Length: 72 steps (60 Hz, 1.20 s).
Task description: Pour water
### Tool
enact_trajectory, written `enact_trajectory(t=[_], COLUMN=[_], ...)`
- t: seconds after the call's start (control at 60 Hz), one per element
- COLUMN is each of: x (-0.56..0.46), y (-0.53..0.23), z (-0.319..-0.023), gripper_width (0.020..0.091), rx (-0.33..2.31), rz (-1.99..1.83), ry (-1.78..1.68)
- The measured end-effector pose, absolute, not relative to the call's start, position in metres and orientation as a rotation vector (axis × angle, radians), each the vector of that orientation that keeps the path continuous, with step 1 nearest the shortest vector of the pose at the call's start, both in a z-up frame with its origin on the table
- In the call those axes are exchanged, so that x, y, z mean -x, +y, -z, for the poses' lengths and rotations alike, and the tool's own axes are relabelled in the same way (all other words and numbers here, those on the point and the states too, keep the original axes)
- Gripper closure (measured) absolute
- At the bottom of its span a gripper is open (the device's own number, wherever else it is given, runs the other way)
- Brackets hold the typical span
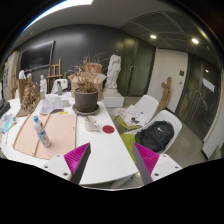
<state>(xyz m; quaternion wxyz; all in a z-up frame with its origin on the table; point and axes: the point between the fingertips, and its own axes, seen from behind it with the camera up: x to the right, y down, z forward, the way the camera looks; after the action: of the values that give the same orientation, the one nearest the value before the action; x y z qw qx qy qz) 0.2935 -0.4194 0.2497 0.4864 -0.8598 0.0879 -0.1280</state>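
You are holding the tongs (pixel 112 163) apart and empty, high above the table (pixel 100 150); approaching the bottle (pixel 41 131) likely comes next.

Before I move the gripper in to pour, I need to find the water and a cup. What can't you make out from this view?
- Small bottle on the white table: too small to tell its contents or whether it is capped.
- No cup identifiable: the red object beside the potted plant is too small to name.
- Clutter behind the bottle: blurred.
- Gripper: open, nothing between its pads; the fingers' bases are cut off.
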Motion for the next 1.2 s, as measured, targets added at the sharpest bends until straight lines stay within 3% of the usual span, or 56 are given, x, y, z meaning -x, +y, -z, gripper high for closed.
enact_trajectory(t=[0.167, 0.517, 0.733, 1.017, 1.117, 1.2], x=[-0.254, -0.069, 0.015, 0.047, 0.046, 0.045], y=[-0.412, -0.357, -0.285, -0.185, -0.165, -0.157], z=[-0.235, -0.167, -0.123, -0.073, -0.065, -0.064], gripper_width=[0.0246, 0.0247, 0.0244, 0.0249, 0.0329, 0.0556], rx=[2.118, 2.096, 2.023, 1.932, 1.905, 1.887], rz=[0.264, 0.079, 0.006, 0.024, 0.050, 0.071], ry=[0.153, 0.055, 0.033, 0.062, 0.056, 0.039])
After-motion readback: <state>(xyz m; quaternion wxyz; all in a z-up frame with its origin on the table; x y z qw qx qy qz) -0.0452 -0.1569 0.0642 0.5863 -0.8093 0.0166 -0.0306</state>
